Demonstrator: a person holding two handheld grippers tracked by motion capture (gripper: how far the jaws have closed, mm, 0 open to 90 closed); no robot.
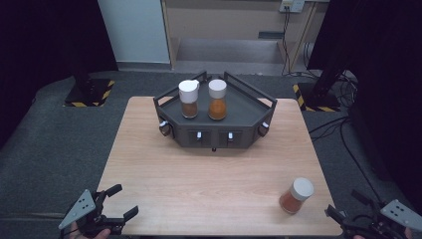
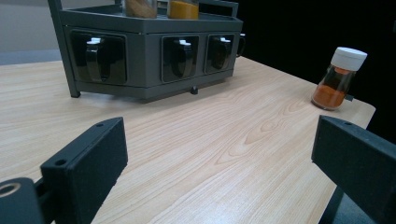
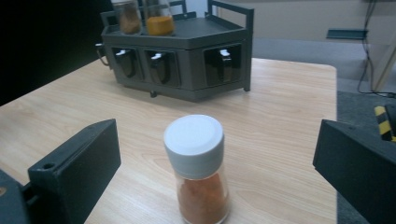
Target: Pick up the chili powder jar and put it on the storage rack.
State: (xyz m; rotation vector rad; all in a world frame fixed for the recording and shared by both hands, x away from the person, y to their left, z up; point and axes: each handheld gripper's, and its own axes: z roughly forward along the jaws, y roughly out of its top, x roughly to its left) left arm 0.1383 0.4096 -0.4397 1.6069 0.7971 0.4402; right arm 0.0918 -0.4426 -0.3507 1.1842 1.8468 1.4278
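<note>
A spice jar (image 1: 296,195) with a white cap and orange powder stands upright near the table's front right corner. In the right gripper view this jar (image 3: 198,170) is close ahead, just beyond the wide-apart jaws. My right gripper (image 1: 343,203) is open at the table's front right edge, short of the jar and not touching it. My left gripper (image 1: 124,200) is open over the front left corner and holds nothing. The jar (image 2: 339,78) is far off in the left gripper view. A dark grey rack (image 1: 214,132) stands at the table's far middle.
A brown-filled jar (image 1: 189,98) and an orange-filled jar (image 1: 217,99) stand side by side on the rack's top tray. The wooden table (image 1: 199,169) is bare between rack and grippers. Striped stand bases (image 1: 89,92) and cables (image 1: 343,134) lie on the floor.
</note>
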